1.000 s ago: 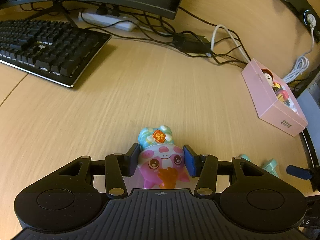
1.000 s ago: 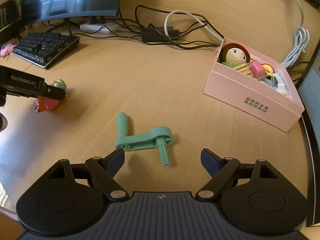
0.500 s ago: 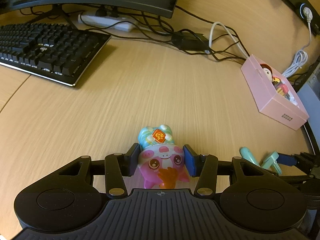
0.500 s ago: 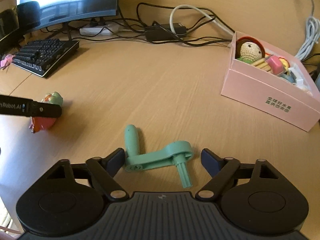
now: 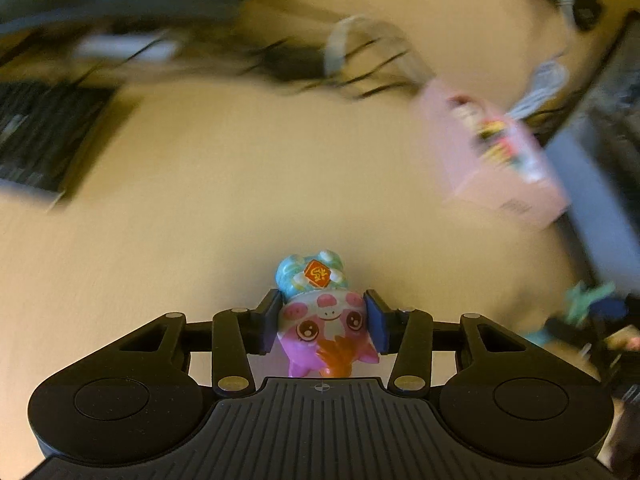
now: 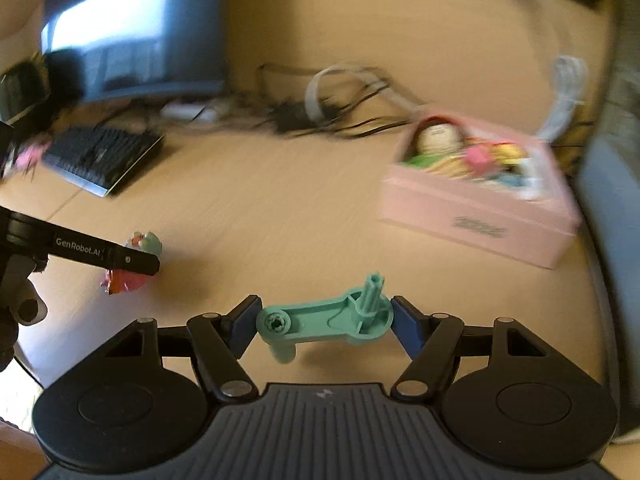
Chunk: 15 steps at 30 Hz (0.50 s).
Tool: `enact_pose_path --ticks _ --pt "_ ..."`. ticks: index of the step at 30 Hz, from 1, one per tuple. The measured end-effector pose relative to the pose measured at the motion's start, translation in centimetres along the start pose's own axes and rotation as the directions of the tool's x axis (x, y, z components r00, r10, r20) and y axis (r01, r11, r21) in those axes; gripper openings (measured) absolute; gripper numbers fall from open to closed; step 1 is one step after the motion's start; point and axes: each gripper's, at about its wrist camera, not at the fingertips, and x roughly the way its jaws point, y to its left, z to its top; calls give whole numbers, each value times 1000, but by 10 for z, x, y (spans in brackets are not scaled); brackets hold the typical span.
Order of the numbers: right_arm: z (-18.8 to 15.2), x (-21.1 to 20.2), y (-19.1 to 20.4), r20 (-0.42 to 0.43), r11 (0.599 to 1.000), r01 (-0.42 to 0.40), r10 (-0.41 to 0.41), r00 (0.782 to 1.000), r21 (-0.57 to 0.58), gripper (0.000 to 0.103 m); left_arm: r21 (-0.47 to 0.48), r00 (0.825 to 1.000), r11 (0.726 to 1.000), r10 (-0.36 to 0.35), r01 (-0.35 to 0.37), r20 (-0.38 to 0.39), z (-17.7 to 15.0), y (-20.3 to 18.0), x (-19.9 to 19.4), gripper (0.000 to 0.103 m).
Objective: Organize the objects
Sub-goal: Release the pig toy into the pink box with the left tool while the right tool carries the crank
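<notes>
Two loads are already in your fingers. Nearest in the right wrist view, your right gripper (image 6: 324, 320) has just been closing and now pinches the green crank (image 6: 326, 316) end to end; its long axis runs 9 to 3 o'clock across the fingers, one stub pointing up and the other hanging below, clear of the table (image 6: 280, 208). Your left gripper (image 5: 320, 320) has narrowed a little too and clamps the pink toy figure (image 5: 326, 320) at its cheeks, blue cap pointing to 12 o'clock.

Farther out, the pink box (image 6: 476, 204) lies at about 1 o'clock from the crank and at 2 o'clock from the figure. Your right hand looks nearer to it, so I judge that the crank goes in first.

Both views are smeared by motion. You cannot read how much free room the box has among its toys, and the keyboard (image 6: 104, 156), monitor (image 6: 132, 36) and cables (image 6: 340, 112) at 11 to 12 o'clock are only blurs.
</notes>
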Motion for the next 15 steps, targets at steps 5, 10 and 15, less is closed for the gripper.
enact_pose_path --ticks 5,10,15 --pt "-12 -14 -43 38 995 39 -42 998 97 70 157 983 977 -160 144 89 63 -95 16 50" --pt "-21 -18 -72 66 982 26 -39 997 185 70 251 941 937 -291 243 172 106 -180 65 52" --pt "-29 -15 -89 48 980 -2 -8 999 199 70 269 956 944 -241 192 166 102 -224 136 52"
